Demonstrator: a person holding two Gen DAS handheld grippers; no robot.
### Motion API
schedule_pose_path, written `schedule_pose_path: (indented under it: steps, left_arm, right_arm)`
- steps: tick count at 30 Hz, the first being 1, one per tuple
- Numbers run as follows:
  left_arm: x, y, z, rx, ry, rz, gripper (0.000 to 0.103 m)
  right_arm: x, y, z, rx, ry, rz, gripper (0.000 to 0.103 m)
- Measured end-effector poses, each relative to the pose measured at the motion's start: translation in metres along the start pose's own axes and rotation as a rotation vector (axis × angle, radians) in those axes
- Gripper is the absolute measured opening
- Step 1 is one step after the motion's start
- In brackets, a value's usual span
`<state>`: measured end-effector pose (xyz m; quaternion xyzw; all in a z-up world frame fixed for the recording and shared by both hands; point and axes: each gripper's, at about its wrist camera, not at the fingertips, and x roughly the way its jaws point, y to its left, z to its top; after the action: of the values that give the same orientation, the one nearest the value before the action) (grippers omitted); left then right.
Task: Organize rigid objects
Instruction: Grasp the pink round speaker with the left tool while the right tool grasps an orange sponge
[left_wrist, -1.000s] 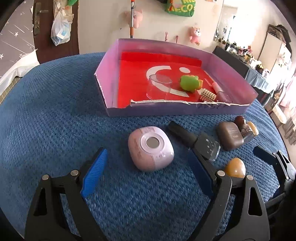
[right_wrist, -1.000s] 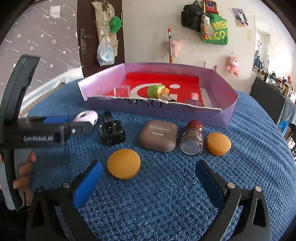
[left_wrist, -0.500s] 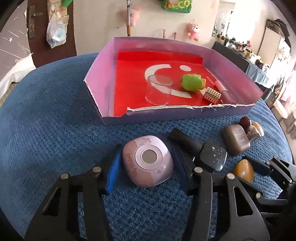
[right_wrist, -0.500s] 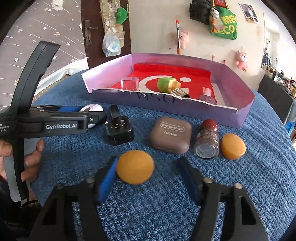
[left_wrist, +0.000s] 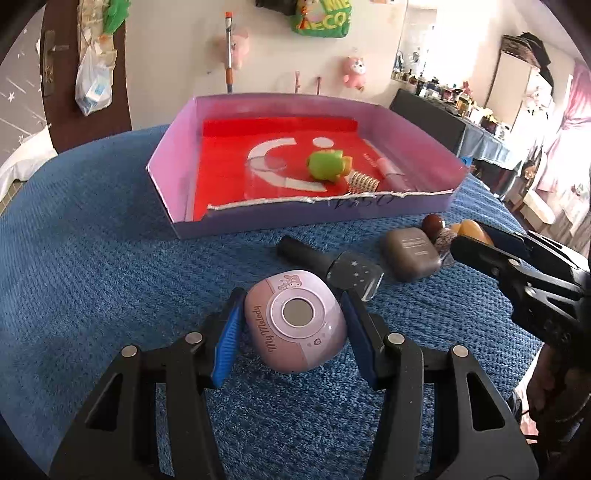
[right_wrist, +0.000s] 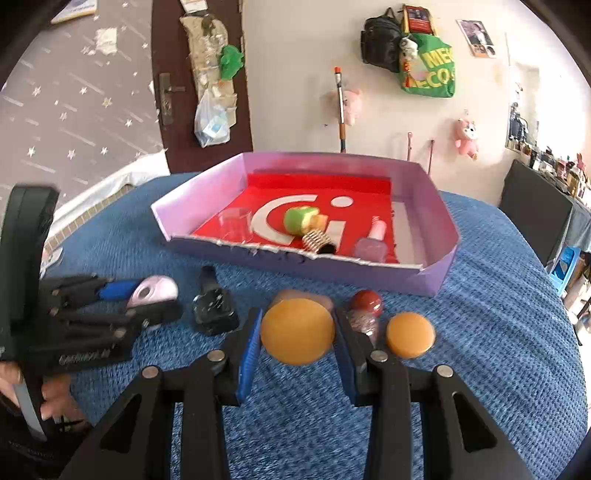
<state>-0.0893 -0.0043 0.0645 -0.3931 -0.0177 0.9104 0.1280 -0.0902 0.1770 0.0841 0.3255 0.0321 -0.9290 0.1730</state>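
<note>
Left gripper (left_wrist: 291, 325) clamped on pink compact (left_wrist: 295, 319). Right gripper (right_wrist: 297, 334) clamped on orange disc (right_wrist: 297, 330) (both near purple box (right_wrist: 436, 273)).

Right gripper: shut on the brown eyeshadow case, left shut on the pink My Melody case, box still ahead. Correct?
Not quite. The right gripper is shut on the orange disc, not the brown eyeshadow case, as the right wrist view shows. The left gripper on the pink My Melody case and the box ahead are right.
</note>
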Motion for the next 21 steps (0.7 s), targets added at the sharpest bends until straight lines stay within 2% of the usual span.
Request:
schedule_pose_path:
  steps: [21]
  left_arm:
    - [-0.0078,-0.0033,0.0056,0.016,-0.022,0.007,0.050]
  right_arm:
    - [0.0046,-0.0065,-0.0007,-0.004,0.018,0.001,0.040]
